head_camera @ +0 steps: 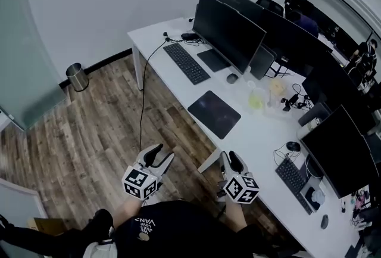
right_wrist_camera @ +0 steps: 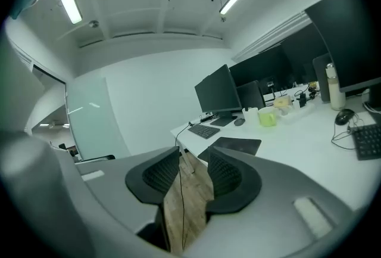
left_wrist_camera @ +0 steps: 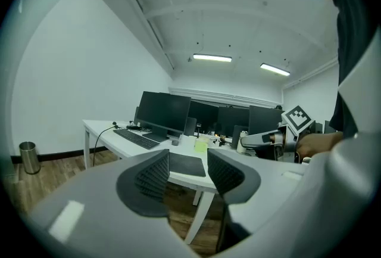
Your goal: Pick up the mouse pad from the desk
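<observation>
Seen from above your head: white lettering (head_camera: 144,224) runs across your black shirt (head_camera: 178,233), too small and blurred to read. The cube (head_camera: 141,183) on your left tool (head_camera: 159,157) and its twin (head_camera: 241,189) on your right tool (head_camera: 231,161) bear only black-and-white square code patterns. No other print is legible.

Left gripper (head_camera: 159,158): pale grey smooth shell.
Right gripper (head_camera: 231,162): same pale grey shell.
Pads (left_wrist_camera: 156,174): black, ribbed, on the inner side of each finger.
Marker cubes (head_camera: 140,182): white with black square codes, behind the fingers.
Shirt (head_camera: 172,230): black, small white print.
</observation>
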A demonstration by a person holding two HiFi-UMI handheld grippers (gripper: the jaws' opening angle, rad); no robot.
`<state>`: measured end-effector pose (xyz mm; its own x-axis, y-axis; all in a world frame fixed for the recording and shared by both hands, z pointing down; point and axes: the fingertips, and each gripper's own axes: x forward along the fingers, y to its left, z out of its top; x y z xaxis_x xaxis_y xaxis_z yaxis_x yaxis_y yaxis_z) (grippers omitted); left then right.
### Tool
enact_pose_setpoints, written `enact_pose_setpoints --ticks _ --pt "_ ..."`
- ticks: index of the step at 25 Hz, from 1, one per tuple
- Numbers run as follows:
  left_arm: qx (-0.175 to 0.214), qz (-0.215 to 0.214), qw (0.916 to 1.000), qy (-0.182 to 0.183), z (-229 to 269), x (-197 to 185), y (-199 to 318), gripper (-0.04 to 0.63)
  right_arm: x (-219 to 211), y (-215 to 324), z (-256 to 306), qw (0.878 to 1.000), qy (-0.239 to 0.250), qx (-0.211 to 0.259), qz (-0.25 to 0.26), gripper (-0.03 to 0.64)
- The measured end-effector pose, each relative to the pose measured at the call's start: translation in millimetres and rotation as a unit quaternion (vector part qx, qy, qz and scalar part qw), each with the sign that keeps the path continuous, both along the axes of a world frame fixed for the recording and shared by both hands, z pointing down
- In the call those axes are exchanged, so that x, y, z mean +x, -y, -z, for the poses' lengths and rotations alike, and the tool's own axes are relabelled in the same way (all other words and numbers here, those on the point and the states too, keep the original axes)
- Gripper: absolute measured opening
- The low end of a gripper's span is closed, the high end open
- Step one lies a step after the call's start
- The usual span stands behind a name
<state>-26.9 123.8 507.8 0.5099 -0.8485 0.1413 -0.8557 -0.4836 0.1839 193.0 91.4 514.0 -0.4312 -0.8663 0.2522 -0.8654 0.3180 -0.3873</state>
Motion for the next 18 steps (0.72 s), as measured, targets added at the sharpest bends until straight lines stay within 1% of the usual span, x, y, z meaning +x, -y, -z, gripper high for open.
enact_pose_setpoints --ticks 4,9,12,15,18 --pt "-0.009 0.015 0.9998 -0.004 -7 10 11 0.194 9 13 -9 1.000 0.000 -0.011 0.013 0.175" --pt "-0.022 0.036 0.9990 -0.015 -17 20 20 0.207 21 28 -22 1.000 0.005 -0.023 0.020 0.179" --pt "-0.039 0.044 0.9982 -0.010 -24 17 27 0.212 19 38 -24 0.999 0.006 -0.029 0.028 0.179" --pt "-0.051 0.052 0.9972 -0.014 -31 8 39 0.213 16 49 -25 0.999 0.005 -0.034 0.026 0.179" --pt "-0.055 0.047 0.9973 -0.014 -33 1 55 0.213 11 62 -25 0.999 0.002 -0.036 0.019 0.179"
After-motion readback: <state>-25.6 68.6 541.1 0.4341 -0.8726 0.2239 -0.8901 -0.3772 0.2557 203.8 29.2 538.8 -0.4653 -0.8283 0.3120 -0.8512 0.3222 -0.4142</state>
